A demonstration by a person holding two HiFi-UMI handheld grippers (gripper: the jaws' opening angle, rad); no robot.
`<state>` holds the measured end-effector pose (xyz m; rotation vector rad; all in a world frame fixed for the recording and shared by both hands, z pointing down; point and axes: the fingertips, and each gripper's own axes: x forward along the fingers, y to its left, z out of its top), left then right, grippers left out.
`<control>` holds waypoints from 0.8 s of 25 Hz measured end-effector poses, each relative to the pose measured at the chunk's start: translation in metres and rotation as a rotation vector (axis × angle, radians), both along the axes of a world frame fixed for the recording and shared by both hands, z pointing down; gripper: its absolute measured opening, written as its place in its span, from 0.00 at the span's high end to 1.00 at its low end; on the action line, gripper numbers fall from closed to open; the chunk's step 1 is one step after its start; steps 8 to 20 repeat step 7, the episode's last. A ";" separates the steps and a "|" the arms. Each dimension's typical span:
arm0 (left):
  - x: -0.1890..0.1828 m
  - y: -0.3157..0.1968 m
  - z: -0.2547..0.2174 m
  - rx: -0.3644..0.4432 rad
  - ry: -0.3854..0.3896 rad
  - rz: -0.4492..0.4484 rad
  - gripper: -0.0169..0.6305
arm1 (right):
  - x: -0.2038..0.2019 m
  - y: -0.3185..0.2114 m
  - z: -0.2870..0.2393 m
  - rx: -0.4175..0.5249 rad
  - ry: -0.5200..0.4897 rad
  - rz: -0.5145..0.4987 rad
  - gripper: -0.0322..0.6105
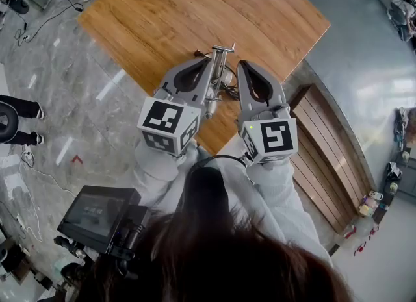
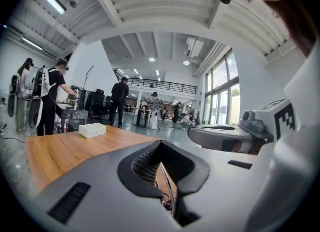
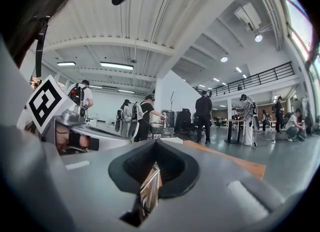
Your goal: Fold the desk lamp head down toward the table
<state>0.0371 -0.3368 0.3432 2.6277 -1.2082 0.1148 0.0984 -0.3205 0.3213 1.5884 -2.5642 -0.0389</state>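
Observation:
A thin metal desk lamp lies low on the wooden table, near its front edge. It sits in the narrow gap between my two grippers, which point side by side across the table. My left gripper is just left of it, jaws shut; part of the lamp's rod shows through the hollow below the left gripper's tips. My right gripper is just right of it, also shut; a shiny metal bar of the lamp shows under the right gripper's tips. I see nothing clamped between either pair of pads.
A small white box stands far back on the table. A wooden bench runs along the table's right side. A monitor on a stand is at lower left. Several people stand in the hall beyond.

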 end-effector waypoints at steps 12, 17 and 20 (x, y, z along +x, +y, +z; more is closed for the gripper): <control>-0.002 0.000 0.000 0.007 -0.007 -0.001 0.97 | -0.003 0.002 0.003 -0.005 0.000 -0.007 0.95; -0.002 0.000 0.000 0.007 -0.007 -0.001 0.97 | -0.003 0.002 0.003 -0.005 0.000 -0.007 0.95; -0.002 0.000 0.000 0.007 -0.007 -0.001 0.97 | -0.003 0.002 0.003 -0.005 0.000 -0.007 0.95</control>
